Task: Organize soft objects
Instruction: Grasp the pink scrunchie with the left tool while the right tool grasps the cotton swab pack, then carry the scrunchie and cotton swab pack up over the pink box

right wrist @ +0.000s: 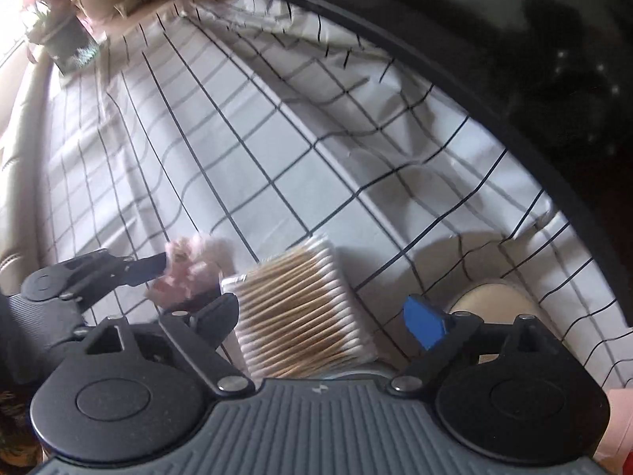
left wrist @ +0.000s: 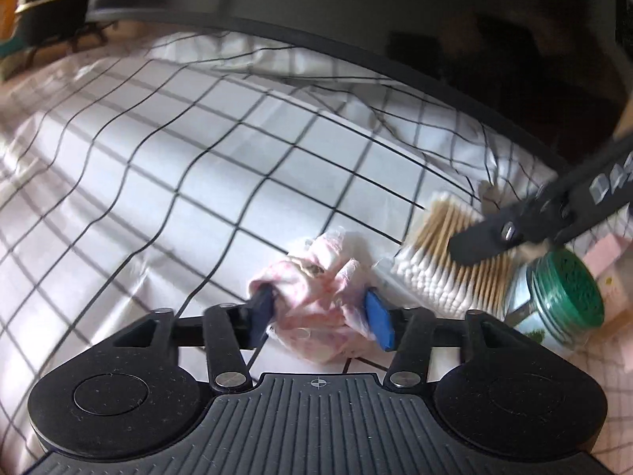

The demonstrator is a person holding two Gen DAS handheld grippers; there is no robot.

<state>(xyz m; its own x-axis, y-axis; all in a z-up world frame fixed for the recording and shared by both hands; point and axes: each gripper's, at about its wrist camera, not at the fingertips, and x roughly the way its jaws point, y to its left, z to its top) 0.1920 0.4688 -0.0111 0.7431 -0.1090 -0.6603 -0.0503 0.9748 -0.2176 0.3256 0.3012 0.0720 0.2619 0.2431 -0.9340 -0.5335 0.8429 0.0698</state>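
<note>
Blue-padded fingers (left wrist: 379, 318) of the left gripper (left wrist: 322, 314) are clamped on a crumpled pink-and-white cloth bundle (left wrist: 312, 308), one pad pressing each side of it, and the bundle sits low over the white black-gridded cloth (left wrist: 221, 166) that covers the tabletop. From the right wrist view the same bundle (right wrist: 190, 273) shows as a blurred pink lump held at the tip of the left gripper (right wrist: 158, 269), just left of the pack of cotton swabs (right wrist: 300, 312). That pack, a clear flat packet of wooden-stemmed swabs with white tips, lies on the gridded cloth toward the near right part of the tabletop; in the left wrist view (left wrist: 447, 253) it is just beside the bundle, though whether the two touch cannot be told. Fingers of the right gripper (right wrist: 328, 316) stand spread wide, one on each side of the swab pack, gripping nothing; its blue pad (right wrist: 425, 326) is clear of the pack's right edge. In the left wrist view one black finger of the right gripper (left wrist: 514, 233) crosses over the pack. A glass jar with a green ribbed lid (left wrist: 561, 297) lies on its side just right of the pack. Potted plants (right wrist: 67, 35) stand at the far left corner, past the cloth's edge.
</note>
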